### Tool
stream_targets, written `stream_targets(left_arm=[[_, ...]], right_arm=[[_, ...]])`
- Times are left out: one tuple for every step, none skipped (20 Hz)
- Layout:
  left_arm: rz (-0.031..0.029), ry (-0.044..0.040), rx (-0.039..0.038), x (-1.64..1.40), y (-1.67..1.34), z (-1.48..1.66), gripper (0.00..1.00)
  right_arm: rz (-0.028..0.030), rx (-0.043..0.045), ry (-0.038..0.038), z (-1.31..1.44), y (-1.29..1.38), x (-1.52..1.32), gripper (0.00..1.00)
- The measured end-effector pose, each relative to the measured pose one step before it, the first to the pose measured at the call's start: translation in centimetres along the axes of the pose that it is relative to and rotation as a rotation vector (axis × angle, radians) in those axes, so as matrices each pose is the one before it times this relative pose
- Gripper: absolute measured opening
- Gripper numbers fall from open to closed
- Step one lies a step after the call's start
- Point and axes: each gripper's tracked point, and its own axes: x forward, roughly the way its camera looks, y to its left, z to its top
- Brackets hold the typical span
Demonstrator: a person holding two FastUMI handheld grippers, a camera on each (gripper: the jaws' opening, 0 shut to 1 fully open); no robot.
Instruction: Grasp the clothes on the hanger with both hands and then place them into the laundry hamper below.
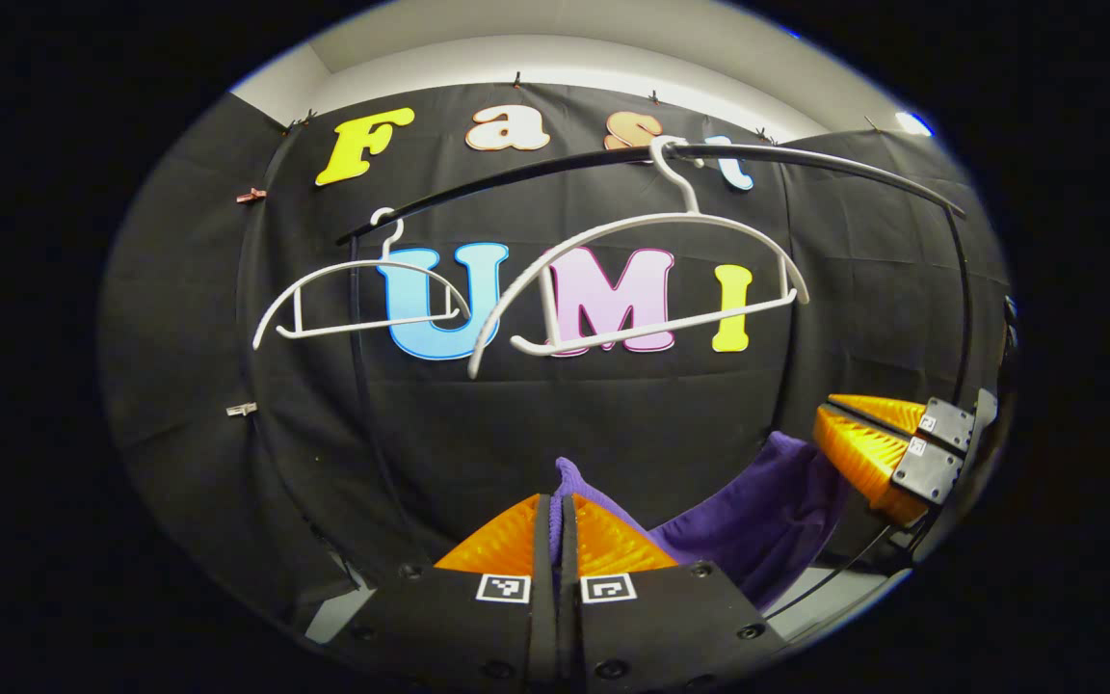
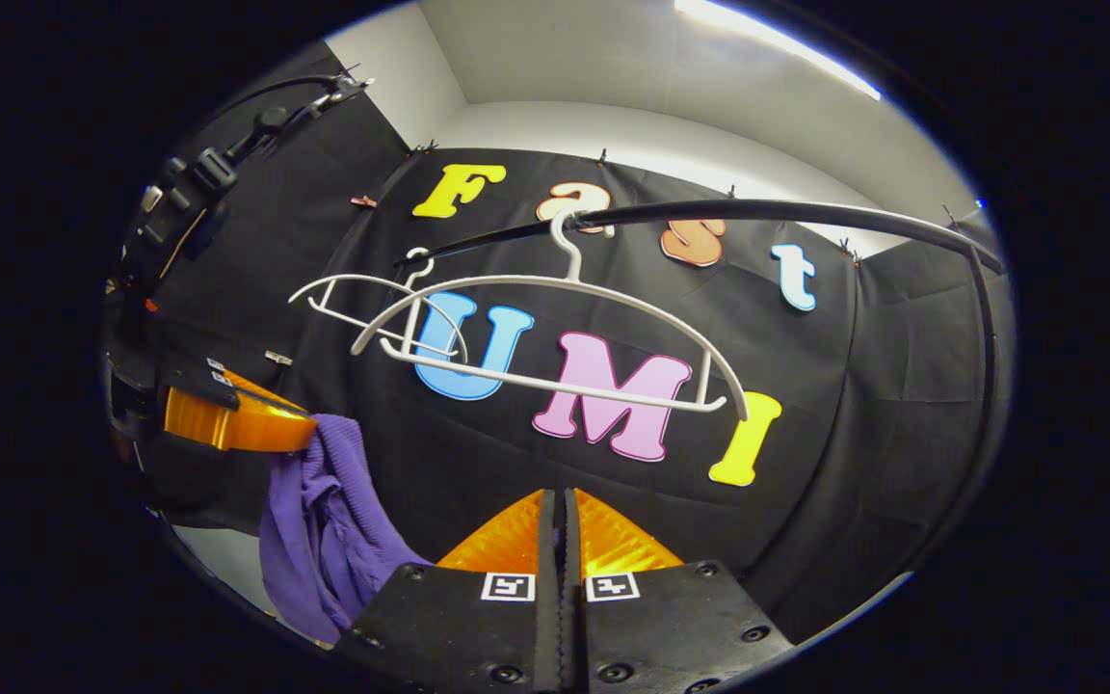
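Booth rail (image 1: 536,173) w/ 2 bare hangers (image 1: 642,280); both grippers (image 1: 556,511) (image 2: 556,506) clamped on purple garment (image 1: 757,520).

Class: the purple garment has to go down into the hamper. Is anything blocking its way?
Can't be settled: these views don't take in the hamper. The garment is off both hangers, held between the left hand-held gripper and the right hand-held gripper, with nothing around it.

left claw (image 1: 555,525) pinches a purple garment (image 1: 757,525) (right claw (image 1: 878,453) grips its far end) below two bare hangers (image 1: 642,280).
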Motion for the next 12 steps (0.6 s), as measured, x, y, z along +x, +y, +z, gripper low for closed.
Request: stream_targets(left_arm=[[-0.01250,-0.00449,-0.02107,-0.168,-0.716,0.005,0.05],[-0.00820,0.00164,-0.02013,-0.086,-0.574,-0.384,0.05],[-0.00696,0.01559,-0.01407,0.016,-0.544,-0.669,0.05],[-0.00385,0.01969,-0.01067,0.218,-0.381,-1.002,0.05],[-0.00744,0.01895,-0.01414,0.249,-0.314,-1.108,0.05],[-0.00459,0.02412,-0.01468,0.288,-0.262,-1.399,0.05],[-0.00127,0.02716,-0.01515,0.365,0.049,-1.488,0.05],[0.00050,0.03061,-0.01482,0.443,0.048,-1.619,0.05],[0.00144,0.03233,-0.01259,0.394,0.043,-1.499,0.05],[0.00104,0.03037,-0.00714,0.486,0.021,-1.643,0.05],[-0.00032,0.03072,-0.00340,0.497,0.004,-1.428,0.05],[-0.00305,0.02846,0.00081,0.586,0.099,-1.471,0.05]], right_arm=[[0.00373,0.01370,0.00871,-0.111,0.173,-0.284,0.05],[0.00664,0.01248,0.01323,-0.368,0.179,-0.325,0.05],[0.00710,0.01393,0.02077,-0.613,0.293,-0.279,0.05],[0.01252,0.01929,0.02545,-0.804,0.395,-0.086,0.05],[0.01161,0.01779,0.02892,-1.186,0.328,-0.176,0.05],[0.01408,0.01627,0.04240,-1.611,0.281,-0.136,0.05],[0.01268,0.01993,0.04216,-1.688,0.311,-0.118,0.05],[0.00832,0.01780,0.04280,-1.851,0.324,0.132,0.05],[0.00739,0.01431,0.04214,-1.879,0.110,0.180,0.05],[0.00974,0.00799,0.03828,-1.720,0.205,0.276,0.05],[0.00690,-0.00412,0.03919,-1.756,0.141,0.210,0.05],[0.00686,-0.00633,0.03572,-1.828,0.009,0.238,0.05]])
